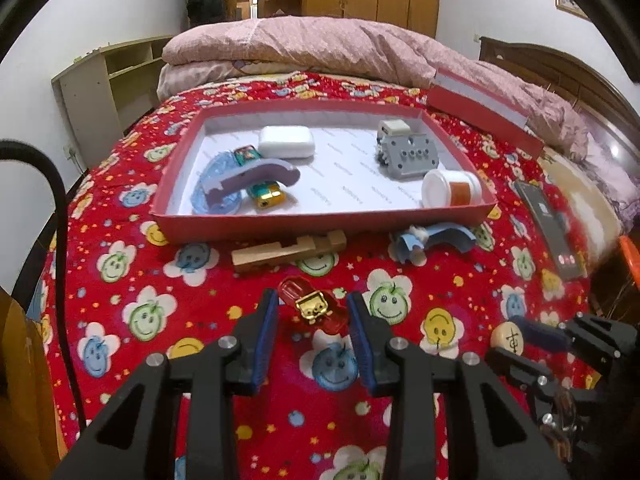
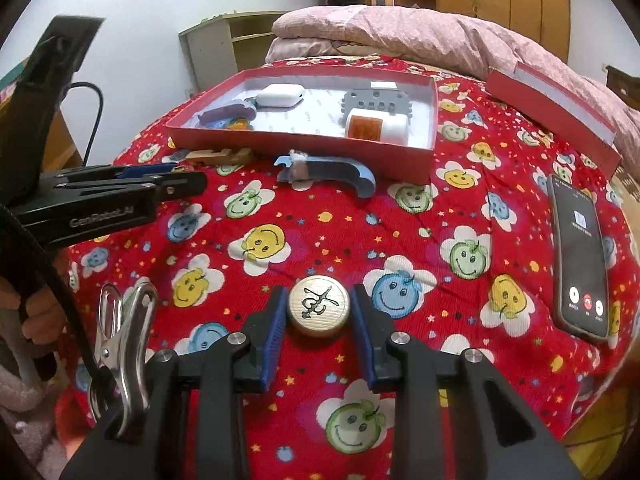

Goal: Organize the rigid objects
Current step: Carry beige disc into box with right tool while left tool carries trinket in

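Pick-up step, both sides. Left gripper (image 1: 313,312) jaws clamp the red lighter (image 1: 310,310); right gripper (image 2: 319,307) jaws clamp the wooden disc (image 2: 319,306). Both just above the bedspread (image 2: 440,216). Box (image 1: 320,222) at 12 o'clock; next, carry over its rim and release.

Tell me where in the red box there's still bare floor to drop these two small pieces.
The red box is barest in its middle, between the white case and the grey block, running forward to the near wall. Its left end is crowded: purple curved piece, blue oval, lighters. The white jar fills the near right corner.
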The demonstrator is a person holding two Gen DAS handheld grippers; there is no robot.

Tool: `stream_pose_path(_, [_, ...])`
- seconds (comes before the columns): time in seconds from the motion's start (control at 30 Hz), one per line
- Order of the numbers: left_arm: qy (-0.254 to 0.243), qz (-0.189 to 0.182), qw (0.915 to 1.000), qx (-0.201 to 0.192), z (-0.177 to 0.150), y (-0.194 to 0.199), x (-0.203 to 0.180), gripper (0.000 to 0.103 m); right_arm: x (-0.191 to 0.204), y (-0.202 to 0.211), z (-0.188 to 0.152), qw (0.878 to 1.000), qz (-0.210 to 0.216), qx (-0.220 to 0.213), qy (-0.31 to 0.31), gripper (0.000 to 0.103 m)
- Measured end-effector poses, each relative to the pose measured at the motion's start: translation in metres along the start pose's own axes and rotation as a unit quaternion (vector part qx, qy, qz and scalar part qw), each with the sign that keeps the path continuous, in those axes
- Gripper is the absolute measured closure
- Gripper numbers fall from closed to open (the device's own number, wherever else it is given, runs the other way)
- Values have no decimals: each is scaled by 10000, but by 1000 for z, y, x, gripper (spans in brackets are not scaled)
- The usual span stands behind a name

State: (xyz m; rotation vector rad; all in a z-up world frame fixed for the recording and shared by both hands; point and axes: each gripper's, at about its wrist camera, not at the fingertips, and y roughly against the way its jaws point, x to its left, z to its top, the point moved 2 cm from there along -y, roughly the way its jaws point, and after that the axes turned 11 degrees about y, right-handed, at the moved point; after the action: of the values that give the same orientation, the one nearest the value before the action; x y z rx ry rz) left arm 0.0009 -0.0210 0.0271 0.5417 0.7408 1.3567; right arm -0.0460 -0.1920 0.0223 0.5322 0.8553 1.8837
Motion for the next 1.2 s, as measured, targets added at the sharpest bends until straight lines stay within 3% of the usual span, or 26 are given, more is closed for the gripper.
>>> stream_pose_path(0.53, [-108,-174,9982,-559,19,64,-4,66,-2,55,48,9984,-1,-565,-97,71])
stream_pose_path(0.97, [-208,-271,9954,-900,71,87,-9,66,-13,70,113,9965,45,-832,-84,71])
stream_pose_path(1.2, [-123,-297,9961,-820,106,77,-5,66,-25,57,137,9968,-46,-793,-121,71])
